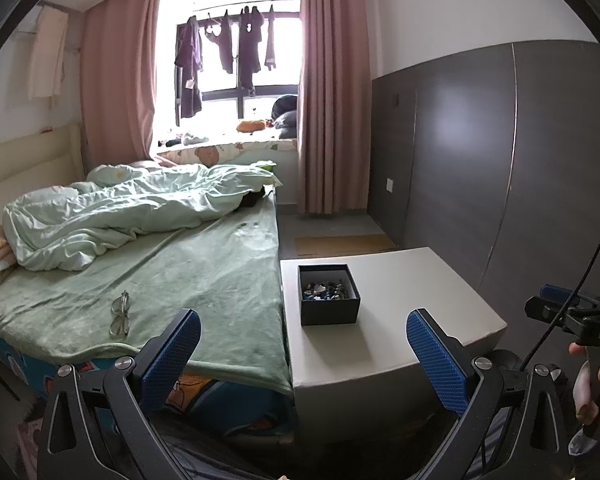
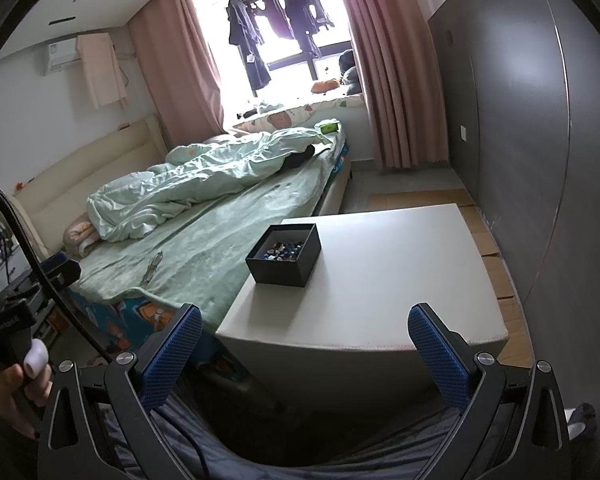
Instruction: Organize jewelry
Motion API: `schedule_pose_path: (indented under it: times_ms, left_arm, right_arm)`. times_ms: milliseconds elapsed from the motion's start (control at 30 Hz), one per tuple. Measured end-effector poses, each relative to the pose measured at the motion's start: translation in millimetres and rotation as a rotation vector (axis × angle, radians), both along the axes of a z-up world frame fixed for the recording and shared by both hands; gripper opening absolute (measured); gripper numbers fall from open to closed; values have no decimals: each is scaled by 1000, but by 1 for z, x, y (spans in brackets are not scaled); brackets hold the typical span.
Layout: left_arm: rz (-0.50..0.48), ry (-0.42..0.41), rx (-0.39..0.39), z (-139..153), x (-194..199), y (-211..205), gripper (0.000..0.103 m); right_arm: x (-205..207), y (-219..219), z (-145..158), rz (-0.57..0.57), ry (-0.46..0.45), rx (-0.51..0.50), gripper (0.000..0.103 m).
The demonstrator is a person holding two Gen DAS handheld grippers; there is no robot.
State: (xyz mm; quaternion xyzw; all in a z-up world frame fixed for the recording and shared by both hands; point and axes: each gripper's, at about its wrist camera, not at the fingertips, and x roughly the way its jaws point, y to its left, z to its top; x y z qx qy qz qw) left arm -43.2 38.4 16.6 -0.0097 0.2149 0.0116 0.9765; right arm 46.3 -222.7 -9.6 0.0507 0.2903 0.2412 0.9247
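A white square-topped counter (image 2: pixel 380 280) stands just beside the bed (image 1: pixel 204 272), carrying a small black open box (image 2: pixel 285 254) of mixed beads. On the bed's green blanket lie clear-framed glasses (image 1: pixel 120 314) and a rumpled pale-green duvet (image 1: pixel 112 212).

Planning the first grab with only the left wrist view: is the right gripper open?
Observer: Yes, the right gripper is wide open and holds nothing.
Operator: Where does it point?
Observer: At the near edge of the table; the box lies ahead, slightly to its left.
Operator: What is on the floor to the right of the table?
Observer: Flattened cardboard runs along the grey wall.
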Motion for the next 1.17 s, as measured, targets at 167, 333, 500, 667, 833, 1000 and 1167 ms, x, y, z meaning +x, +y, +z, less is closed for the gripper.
schedule_pose_path:
  times_ms: [167,333,500,667,833,1000,1167]
  left_arm:
    - [-3,1,0,0,-1,-3,103]
    - [-2,-2,0,0,-2,-4,103]
    - [-8,-4,-2,0,-5,-4,103]
    - [-10,-7,-9,-1,-9,-2,103]
    - [-13,-13,-16,-4,-17,2,103]
    - [-22,-17,-10,-6,-21,2,103]
    - [-30,-29,-4,-6,-25,2,103]
  right_arm:
    - [-2,0,-3,-4,3,7,103]
    - [-3,-2,-4,-10,2,8,103]
    - [-6,-4,-6,-22,4,11,103]
    - [-10,-3,-7,-29,4,11,103]
    - [-13,4,-4,-26,-5,-5,103]
    - [-14,6,-6,-32,-6,-20,103]
    - [-18,5,-8,-45,-6,-29,103]
